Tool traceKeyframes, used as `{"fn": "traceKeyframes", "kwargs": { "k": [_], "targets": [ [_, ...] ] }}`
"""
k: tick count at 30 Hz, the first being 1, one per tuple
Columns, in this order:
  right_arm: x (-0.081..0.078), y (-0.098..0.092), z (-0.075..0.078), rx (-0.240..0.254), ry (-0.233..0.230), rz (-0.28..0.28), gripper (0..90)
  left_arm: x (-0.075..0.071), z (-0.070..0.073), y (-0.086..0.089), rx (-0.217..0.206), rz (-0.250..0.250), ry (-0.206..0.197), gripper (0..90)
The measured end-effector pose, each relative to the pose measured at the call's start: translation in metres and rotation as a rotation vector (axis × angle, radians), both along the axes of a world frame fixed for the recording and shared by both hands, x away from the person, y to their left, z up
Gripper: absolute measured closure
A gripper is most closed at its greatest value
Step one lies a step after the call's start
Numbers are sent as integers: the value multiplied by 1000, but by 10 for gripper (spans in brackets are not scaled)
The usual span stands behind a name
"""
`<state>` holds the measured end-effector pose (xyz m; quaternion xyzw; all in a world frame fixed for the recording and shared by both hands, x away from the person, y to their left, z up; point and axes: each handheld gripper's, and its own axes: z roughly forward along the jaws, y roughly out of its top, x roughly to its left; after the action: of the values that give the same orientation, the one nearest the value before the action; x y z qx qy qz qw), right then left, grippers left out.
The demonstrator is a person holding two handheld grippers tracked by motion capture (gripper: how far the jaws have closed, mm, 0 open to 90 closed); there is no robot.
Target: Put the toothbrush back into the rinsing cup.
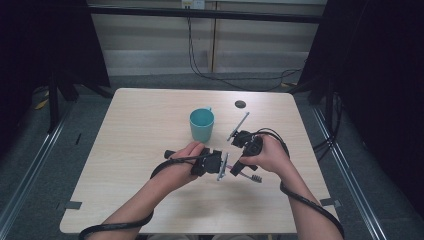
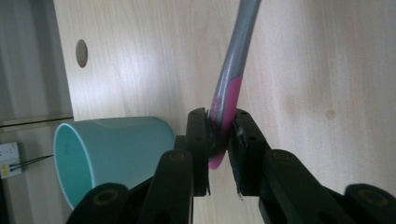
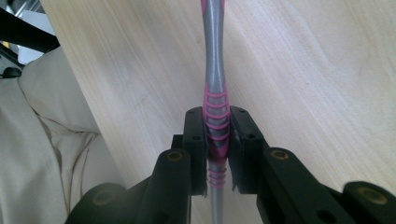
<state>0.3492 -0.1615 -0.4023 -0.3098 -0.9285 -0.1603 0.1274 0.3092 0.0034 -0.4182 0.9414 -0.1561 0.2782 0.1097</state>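
Now the toothbrush [image 3: 215, 100], grey with pink grips, sits low over the near-right part of the desk [image 1: 140, 125], held by both claws at once. Its ribbed grip is clamped in the right claw [image 3: 217, 135], and its pink end is pinched in the left claw [image 2: 219, 135]. A teal cup [image 1: 201, 124] stands just beyond the hands.

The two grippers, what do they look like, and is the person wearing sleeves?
Both the left gripper and right gripper are black, with blocky flat-faced fingers on arms with round pivot bolts. A black cable trails from each along the forearm. No sleeves: the forearms are bare.
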Motion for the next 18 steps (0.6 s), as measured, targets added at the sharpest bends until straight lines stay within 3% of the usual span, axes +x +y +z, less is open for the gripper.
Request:
{"fn": "traceKeyframes", "kwargs": {
  "k": [5, 12, 18],
  "targets": [
    [-1, 0, 1, 7, -16, -2, 782, -1, -2, 1, -3, 29, 42, 812],
    [-1, -2, 0, 24, -29, -9, 760, -1, 0, 1, -5, 42, 60, 816],
    [-2, -3, 1, 19, -70, -31, 571, -1, -2, 2, -19, 64, 79, 816]
  ]
}}
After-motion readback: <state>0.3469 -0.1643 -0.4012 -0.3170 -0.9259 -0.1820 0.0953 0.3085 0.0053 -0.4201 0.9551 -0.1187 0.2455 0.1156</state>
